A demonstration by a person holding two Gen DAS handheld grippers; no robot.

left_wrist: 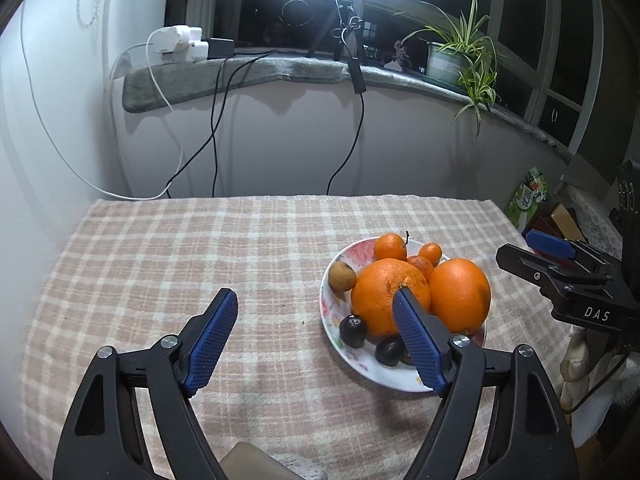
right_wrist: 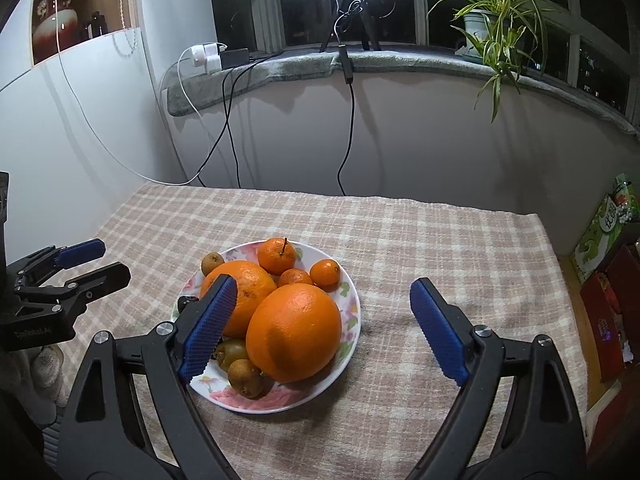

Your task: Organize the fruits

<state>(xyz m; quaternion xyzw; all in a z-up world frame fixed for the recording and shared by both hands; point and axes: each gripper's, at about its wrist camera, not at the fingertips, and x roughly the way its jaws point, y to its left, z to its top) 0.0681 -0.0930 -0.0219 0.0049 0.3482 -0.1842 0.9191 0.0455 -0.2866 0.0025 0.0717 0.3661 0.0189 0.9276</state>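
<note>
While both sets of fingers are spread wide with nothing between them, all the fruit sits piled on the floral plate (right_wrist: 352,300) on the checked desk (left_wrist: 200,240). Two big oranges (right_wrist: 294,332) fill the middle, with small tangerines (right_wrist: 277,256) behind. The left gripper (left_wrist: 316,340) and right gripper (right_wrist: 320,328) hover near the plate.

Glossy ceramic plate (right_wrist: 352,300), woven checked tablecloth (right_wrist: 420,240)
</note>
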